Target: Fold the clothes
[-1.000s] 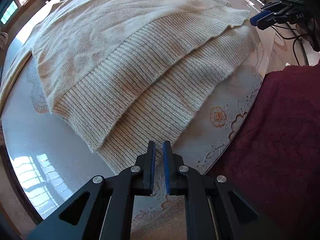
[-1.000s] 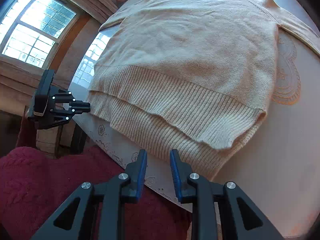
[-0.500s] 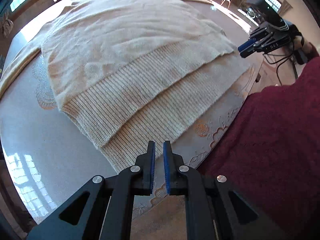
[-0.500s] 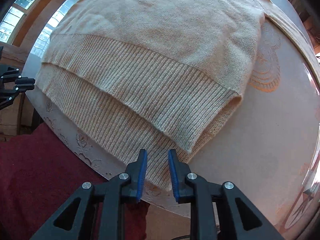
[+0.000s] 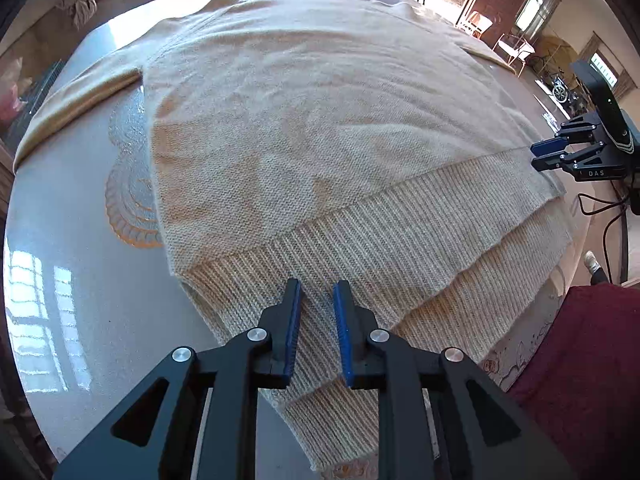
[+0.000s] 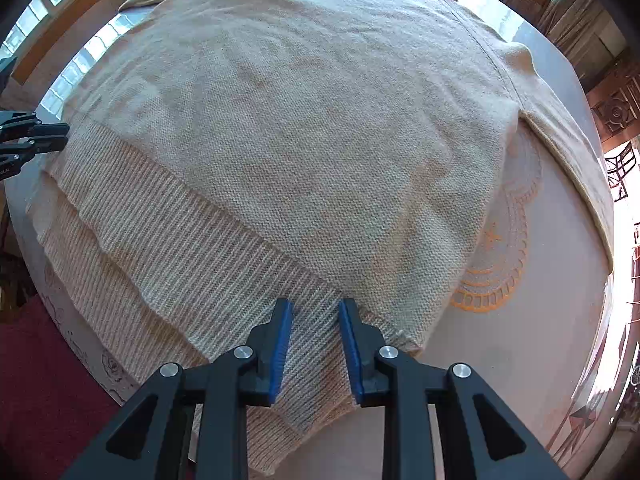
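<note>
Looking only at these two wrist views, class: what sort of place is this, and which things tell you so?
Probably a room in a home, perhaps a dining room. A glossy round table with printed orange patterns carries a cream sweater; curtained windows and a chair stand around it.

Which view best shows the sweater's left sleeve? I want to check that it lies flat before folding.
The left wrist view: the left sleeve runs flat along the table's far left side. The right wrist view shows only the right sleeve.
</note>
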Demonstrator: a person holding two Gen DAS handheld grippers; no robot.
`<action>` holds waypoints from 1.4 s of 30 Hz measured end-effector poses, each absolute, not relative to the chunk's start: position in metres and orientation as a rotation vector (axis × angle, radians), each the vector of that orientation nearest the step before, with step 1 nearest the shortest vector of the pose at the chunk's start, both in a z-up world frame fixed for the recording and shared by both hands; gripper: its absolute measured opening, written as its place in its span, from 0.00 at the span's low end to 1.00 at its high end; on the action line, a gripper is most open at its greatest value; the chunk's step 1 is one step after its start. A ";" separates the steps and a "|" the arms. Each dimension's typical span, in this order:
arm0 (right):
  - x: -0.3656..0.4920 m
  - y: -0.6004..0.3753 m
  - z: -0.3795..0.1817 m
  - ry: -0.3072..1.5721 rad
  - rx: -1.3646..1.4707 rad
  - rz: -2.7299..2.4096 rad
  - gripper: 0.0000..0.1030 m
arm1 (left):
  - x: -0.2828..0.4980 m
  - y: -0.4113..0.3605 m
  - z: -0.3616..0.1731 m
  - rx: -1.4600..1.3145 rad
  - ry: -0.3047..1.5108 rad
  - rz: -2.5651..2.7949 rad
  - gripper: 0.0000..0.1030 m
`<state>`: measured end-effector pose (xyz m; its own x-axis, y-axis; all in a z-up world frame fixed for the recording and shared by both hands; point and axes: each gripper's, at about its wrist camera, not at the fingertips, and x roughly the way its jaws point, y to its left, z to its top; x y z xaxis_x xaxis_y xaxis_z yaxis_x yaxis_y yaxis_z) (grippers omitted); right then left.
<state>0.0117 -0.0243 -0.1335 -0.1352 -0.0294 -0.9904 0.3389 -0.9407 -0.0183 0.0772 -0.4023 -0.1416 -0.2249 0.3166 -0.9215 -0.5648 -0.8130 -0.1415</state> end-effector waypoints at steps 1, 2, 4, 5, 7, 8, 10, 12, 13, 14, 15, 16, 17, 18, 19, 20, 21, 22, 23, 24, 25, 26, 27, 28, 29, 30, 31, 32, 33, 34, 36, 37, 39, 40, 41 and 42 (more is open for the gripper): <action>0.014 -0.020 -0.135 0.337 1.894 -2.164 0.24 | 0.082 -0.403 -0.141 -1.484 0.290 2.059 0.18; 0.015 -0.016 -0.137 0.328 1.905 -2.158 0.24 | 0.086 -0.405 -0.141 -1.487 0.280 2.046 0.17; 0.015 -0.010 -0.140 0.331 1.930 -2.141 0.24 | 0.087 -0.408 -0.138 -1.501 0.276 2.029 0.18; 0.014 -0.009 -0.142 0.327 1.945 -2.123 0.24 | 0.087 -0.410 -0.136 -1.508 0.274 2.020 0.18; 0.006 -0.009 -0.138 0.288 1.942 -2.087 0.24 | 0.083 -0.414 -0.128 -1.504 0.284 2.039 0.18; 0.000 -0.011 -0.132 0.274 1.918 -2.088 0.24 | 0.075 -0.417 -0.116 -1.460 0.219 2.054 0.18; -0.021 -0.011 -0.115 0.237 1.825 -2.160 0.26 | 0.058 -0.423 -0.093 -1.370 0.092 2.079 0.18; -0.051 -0.007 -0.109 0.207 1.775 -2.244 0.26 | 0.030 -0.421 -0.079 -1.294 0.019 2.138 0.18; -0.066 -0.005 -0.109 0.200 1.761 -2.287 0.26 | 0.013 -0.417 -0.080 -1.294 0.000 2.171 0.18; -0.082 -0.003 -0.109 0.194 1.746 -2.331 0.26 | -0.003 -0.414 -0.082 -1.293 -0.019 2.203 0.18; -0.097 -0.001 -0.110 0.192 1.741 -2.365 0.26 | -0.017 -0.411 -0.085 -1.305 -0.031 2.224 0.18; -0.107 0.001 -0.115 0.208 1.765 -2.365 0.26 | -0.029 -0.408 -0.090 -1.322 -0.015 2.268 0.18; -0.114 0.005 -0.118 0.222 1.798 -2.347 0.26 | -0.038 -0.406 -0.098 -1.348 0.006 2.277 0.18; -0.120 0.010 -0.124 0.229 1.829 -2.341 0.26 | -0.047 -0.404 -0.107 -1.375 0.027 2.286 0.18; -0.123 0.016 -0.129 0.237 1.861 -2.337 0.26 | -0.049 -0.403 -0.115 -1.402 0.052 2.288 0.18; -0.123 0.023 -0.133 0.242 1.892 -2.317 0.26 | -0.052 -0.403 -0.122 -1.430 0.077 2.289 0.18; -0.122 0.027 -0.138 0.229 1.905 -2.304 0.26 | -0.054 -0.403 -0.130 -1.458 0.102 2.290 0.18; -0.120 0.032 -0.139 0.207 1.902 -2.302 0.27 | -0.053 -0.404 -0.138 -1.483 0.123 2.284 0.18; -0.119 0.036 -0.139 0.194 1.909 -2.297 0.27 | -0.051 -0.404 -0.144 -1.505 0.144 2.279 0.18; -0.118 0.039 -0.140 0.188 1.911 -2.293 0.27 | -0.047 -0.406 -0.143 -1.476 0.157 2.294 0.18; -0.115 0.040 -0.141 0.205 1.896 -2.295 0.27 | -0.045 -0.405 -0.143 -1.484 0.184 2.294 0.18; -0.114 0.041 -0.141 0.222 1.884 -2.293 0.27 | -0.043 -0.405 -0.142 -1.495 0.214 2.293 0.18; -0.114 0.041 -0.142 0.243 1.884 -2.281 0.26 | -0.042 -0.404 -0.140 -1.506 0.244 2.293 0.18; -0.114 0.042 -0.142 0.257 1.895 -2.264 0.26 | -0.040 -0.403 -0.139 -1.517 0.274 2.292 0.18; -0.119 0.045 -0.141 0.251 1.937 -2.230 0.26 | -0.039 -0.402 -0.137 -1.526 0.302 2.291 0.18; -0.124 0.047 -0.138 0.236 1.959 -2.209 0.26 | -0.041 -0.403 -0.130 -1.502 0.280 2.293 0.18; -0.135 0.052 -0.129 0.194 1.924 -2.229 0.26 | -0.044 -0.403 -0.123 -1.478 0.258 2.294 0.18; -0.147 0.057 -0.119 0.146 1.884 -2.254 0.28 | -0.056 -0.401 -0.114 -1.440 0.205 2.308 0.18; -0.165 0.062 -0.109 0.082 1.837 -2.297 0.28 | -0.068 -0.400 -0.106 -1.401 0.153 2.321 0.18; -0.187 0.068 -0.104 0.021 1.798 -2.331 0.28 | -0.084 -0.396 -0.099 -1.357 0.142 2.357 0.18; -0.229 0.079 -0.094 -0.100 1.717 -2.394 0.28 | -0.121 -0.388 -0.091 -1.293 0.112 2.399 0.19; -0.251 0.083 -0.092 -0.152 1.690 -2.415 0.28 | -0.141 -0.385 -0.091 -1.280 0.108 2.418 0.19; -0.291 0.083 -0.104 -0.206 1.731 -2.413 0.28 | -0.180 -0.379 -0.101 -1.296 0.123 2.460 0.19; -0.304 0.087 -0.111 -0.239 1.758 -2.407 0.28 | -0.194 -0.380 -0.107 -1.326 0.107 2.467 0.19; -0.313 0.092 -0.118 -0.265 1.783 -2.403 0.28 | -0.208 -0.382 -0.113 -1.356 0.091 2.473 0.19; -0.315 0.098 -0.122 -0.272 1.804 -2.406 0.28 | -0.222 -0.384 -0.119 -1.385 0.075 2.478 0.19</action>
<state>-0.3151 0.0977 -0.1225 -0.2815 -0.2042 -0.9376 -0.0100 -0.9764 0.2157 -0.2224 -0.3839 -0.1186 -0.4898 0.2337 -0.8399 -0.2842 -0.9536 -0.0996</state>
